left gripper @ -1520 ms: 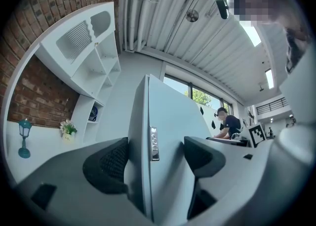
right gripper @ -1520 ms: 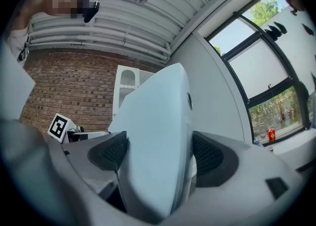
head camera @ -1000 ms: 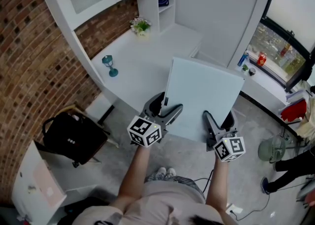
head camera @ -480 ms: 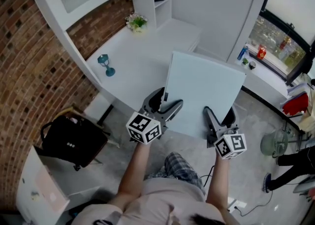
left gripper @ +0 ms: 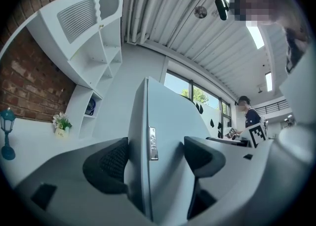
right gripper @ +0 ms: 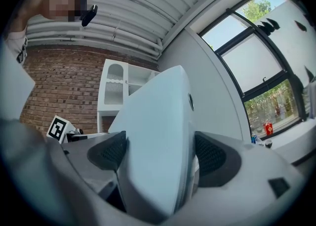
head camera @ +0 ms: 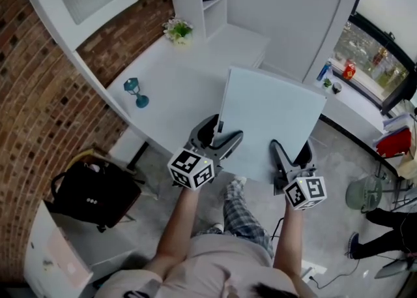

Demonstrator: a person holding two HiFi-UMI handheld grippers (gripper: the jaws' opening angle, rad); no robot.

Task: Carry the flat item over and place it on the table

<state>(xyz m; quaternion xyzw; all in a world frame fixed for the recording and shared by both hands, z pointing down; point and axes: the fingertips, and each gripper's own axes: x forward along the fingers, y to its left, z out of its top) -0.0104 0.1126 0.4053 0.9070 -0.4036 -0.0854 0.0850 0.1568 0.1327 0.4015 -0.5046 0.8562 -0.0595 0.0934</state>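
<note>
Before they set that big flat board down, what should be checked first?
1. Left gripper clamped on flat board: ok.
2. Right gripper clamped on flat board: ok.
3. Table bare ahead of the board: ok; lamp and flowers stand off to the left.
4. Board fully over table: not ok, its near edge hangs over the floor.
5. Board's height above table: cannot tell.

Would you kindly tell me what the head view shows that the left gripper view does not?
Only the head view shows the black bag on the floor and the checked trousers. Only the left gripper view shows the ceiling lights and a person by the window. Both show the left gripper gripping the flat panel, the teal lamp, the flowers and the white table.
</note>
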